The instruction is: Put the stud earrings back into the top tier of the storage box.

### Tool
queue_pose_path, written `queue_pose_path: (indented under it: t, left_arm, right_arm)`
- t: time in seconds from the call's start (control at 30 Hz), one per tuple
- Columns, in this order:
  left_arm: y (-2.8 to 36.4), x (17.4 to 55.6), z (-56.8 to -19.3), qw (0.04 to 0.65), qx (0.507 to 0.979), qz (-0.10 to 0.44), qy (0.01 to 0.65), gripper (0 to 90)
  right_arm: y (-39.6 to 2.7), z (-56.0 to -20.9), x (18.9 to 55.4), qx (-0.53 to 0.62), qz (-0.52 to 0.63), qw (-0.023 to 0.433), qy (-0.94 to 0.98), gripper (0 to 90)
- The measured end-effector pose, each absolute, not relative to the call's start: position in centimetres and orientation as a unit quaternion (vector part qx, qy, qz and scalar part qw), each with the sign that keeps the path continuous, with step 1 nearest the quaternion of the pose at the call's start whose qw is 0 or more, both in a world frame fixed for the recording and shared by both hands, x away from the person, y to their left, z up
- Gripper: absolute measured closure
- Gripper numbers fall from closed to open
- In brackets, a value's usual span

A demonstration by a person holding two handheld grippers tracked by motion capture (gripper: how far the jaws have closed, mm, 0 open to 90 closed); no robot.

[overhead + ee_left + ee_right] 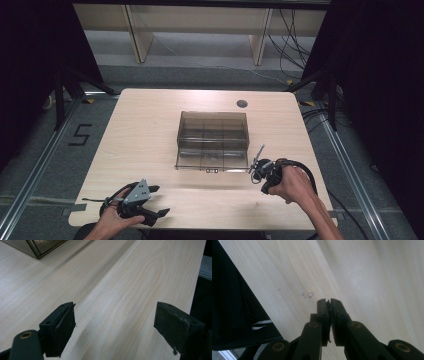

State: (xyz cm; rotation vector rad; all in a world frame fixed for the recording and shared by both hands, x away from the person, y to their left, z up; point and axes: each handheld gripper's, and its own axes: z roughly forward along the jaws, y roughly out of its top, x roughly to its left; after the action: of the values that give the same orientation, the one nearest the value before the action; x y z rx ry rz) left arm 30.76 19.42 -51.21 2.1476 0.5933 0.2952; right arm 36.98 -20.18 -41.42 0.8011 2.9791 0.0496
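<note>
A smoky clear compartment box stands in the middle of the wooden table, and its corner appears at the top left of the left gripper view. My left gripper rests near the front left edge, open, with bare wood between its jaws. My right gripper hovers by the box's front right corner, jaws pressed together and pointing down at the table. I cannot tell whether anything is pinched between them. A tiny bent silver piece lies on the wood just beyond its tips.
A round cable hole sits at the table's back right. The table edge runs close to the left of the right gripper's jaws. Metal rails flank the table on the floor.
</note>
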Motion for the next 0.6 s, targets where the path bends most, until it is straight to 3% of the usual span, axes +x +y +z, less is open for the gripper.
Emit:
queue_pose_path:
  t: [0.6]
  left_arm:
    - [19.4, 30.8, -51.2, 0.426, 0.863, 0.118, 0.244, 16.6]
  right_arm:
    - [-17.6, -34.4, 39.0, 0.24, 0.073, 0.062, 0.966, 86.8]
